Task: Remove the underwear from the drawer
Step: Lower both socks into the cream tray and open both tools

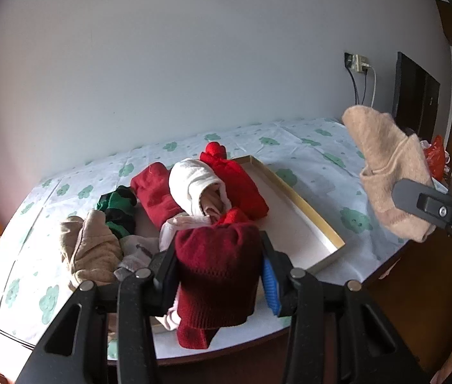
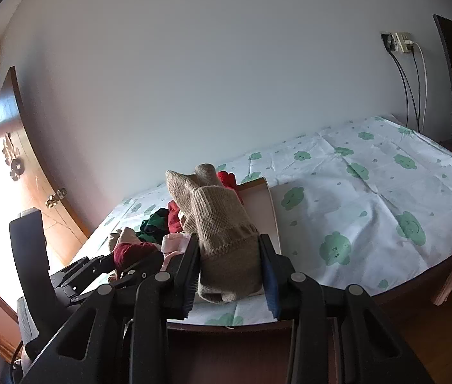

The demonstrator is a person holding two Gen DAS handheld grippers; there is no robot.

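- Two garments are already up and clear: your left gripper [image 1: 218,275] is clamped on a dark red knit piece [image 1: 216,272] at lower centre of the left wrist view, and your right gripper [image 2: 229,267] is clamped on a beige knit piece [image 2: 222,233] at centre of the right wrist view.
- You can check both holds from the other side: the beige piece hangs at the right edge of the left wrist view, and the dark red piece shows at lower left of the right wrist view.
- Your drawer [image 1: 306,208], a shallow tray with a pale floor and a tan rim, sits on the clover-print cloth [image 1: 322,147] in the middle of the left wrist view.
- Several pieces are left in or against it, judging by how they lie: a white piece [image 1: 194,182] at centre, a bright red piece [image 1: 235,179] just behind it, another red roll [image 1: 155,192] to its left, and a pale pink piece [image 1: 178,227] partly hidden behind the dark red one.
- Further left, a green and black piece [image 1: 117,208], a second beige piece [image 1: 91,249] and a grey piece [image 1: 136,256] lie bunched together; whether they rest inside the tray or beside it you cannot tell.
- You look roughly partway: two items lifted, neither yet set down, and the bare cloth at the right of the right wrist view seems the free place for them.
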